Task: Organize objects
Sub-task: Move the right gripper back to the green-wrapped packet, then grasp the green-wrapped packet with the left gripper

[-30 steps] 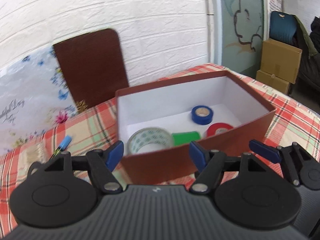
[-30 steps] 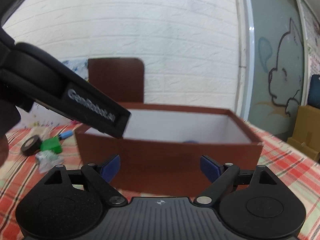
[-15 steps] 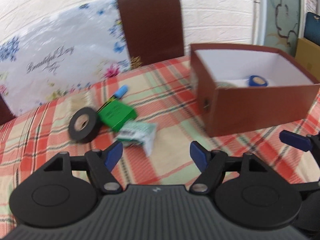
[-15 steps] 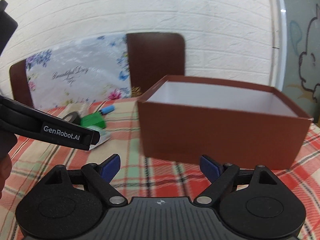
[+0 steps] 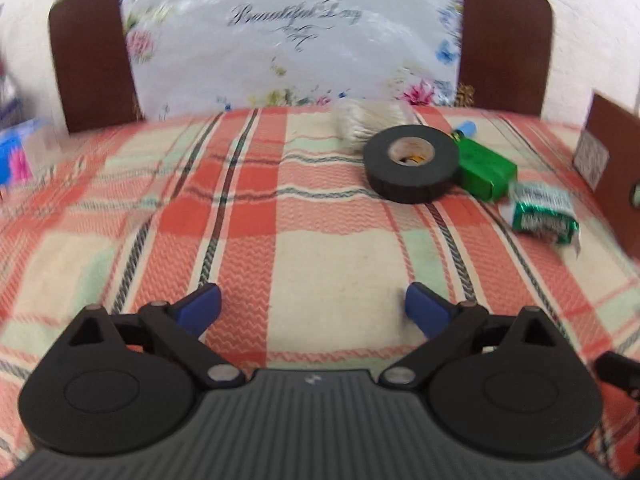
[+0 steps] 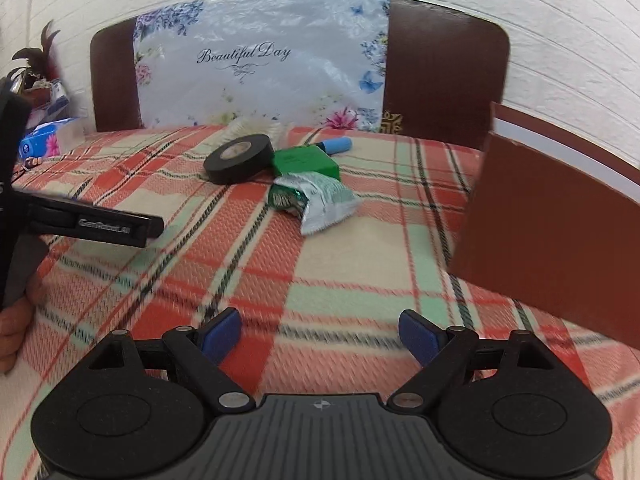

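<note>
A black tape roll lies on the plaid cloth beside a green box, a green foil packet and a blue marker. A pale bundle of string lies behind the roll. The same group shows in the right wrist view: roll, box, packet, marker. The brown box stands at the right. My left gripper is open and empty, well short of the roll. My right gripper is open and empty over the cloth.
The plaid-covered table runs back to a brown chair with a flowered plastic cover. A blue tissue pack sits at the far left. The left gripper's body reaches in from the left in the right wrist view.
Both grippers have swung left, away from the brown box, and now face the loose items on the cloth. The box has slid to the right edge of both views. Both stayed open.
</note>
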### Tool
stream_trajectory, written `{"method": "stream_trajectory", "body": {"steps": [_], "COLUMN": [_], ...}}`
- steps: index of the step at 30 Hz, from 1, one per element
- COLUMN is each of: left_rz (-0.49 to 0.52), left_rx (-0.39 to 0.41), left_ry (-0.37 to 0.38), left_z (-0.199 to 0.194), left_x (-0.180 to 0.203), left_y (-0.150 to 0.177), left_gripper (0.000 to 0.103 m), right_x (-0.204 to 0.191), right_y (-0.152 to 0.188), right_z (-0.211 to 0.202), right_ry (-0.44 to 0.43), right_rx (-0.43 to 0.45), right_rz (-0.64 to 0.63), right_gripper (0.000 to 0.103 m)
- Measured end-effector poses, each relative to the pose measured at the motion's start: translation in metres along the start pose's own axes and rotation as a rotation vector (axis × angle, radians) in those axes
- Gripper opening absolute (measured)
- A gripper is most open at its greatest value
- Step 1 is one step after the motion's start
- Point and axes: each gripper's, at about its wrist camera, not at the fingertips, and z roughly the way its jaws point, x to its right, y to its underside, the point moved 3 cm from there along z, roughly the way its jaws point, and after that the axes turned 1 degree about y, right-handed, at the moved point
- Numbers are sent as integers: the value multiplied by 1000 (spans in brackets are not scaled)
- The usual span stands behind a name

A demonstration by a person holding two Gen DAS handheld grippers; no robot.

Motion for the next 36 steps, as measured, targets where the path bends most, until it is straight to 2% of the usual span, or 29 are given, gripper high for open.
{"method": "stream_trajectory", "body": {"steps": [3, 6, 10, 11, 12, 15, 19, 28, 31, 32, 33, 36], "left_rz": [11, 0, 2, 0, -1, 1, 1, 12, 18, 18, 18, 8], "left_rx": [11, 10, 10, 8, 8, 6, 6, 5, 4, 0, -6, -45], "left_ry": [-23, -13, -17, -15, -15, -12, -13, -23, -28, -28, -27, -14], "left_z": [1, 1, 2, 5, 6, 7, 7, 6, 6, 6, 6, -2], "left_x": [5, 4, 2, -1, -1, -2, -1, 0, 0, 0, 0, -1], "left_y": [-1, 0, 2, 3, 3, 2, 2, 1, 1, 1, 0, 0], "left_gripper": [101, 101, 102, 102, 103, 103, 103, 103, 103, 103, 103, 100], "right_x": [-1, -5, -14, -15, -17, -14, -15, -27, -28, -27, -24, -15], "right_y": [-23, -49, -66, -65, -61, -58, -42, 34, 45, 45, 46, 52], "right_z": [18, 39, 76, 85, 93, 90, 70, -32, -49, -52, -54, -60], "right_ry": [23, 20, 16, 15, 5, -40, -49, -50, -17, -10, -12, -18], "right_rx": [46, 96, 81, 61, 23, 24, 34, 64, 84, 85, 86, 60], "right_rz": [14, 0, -85, -118, -141, -118, -116, -165, -185, -181, -170, -136], "right_gripper": [85, 89, 89, 86, 73, 55, 54, 55, 63, 79, 86, 86]}}
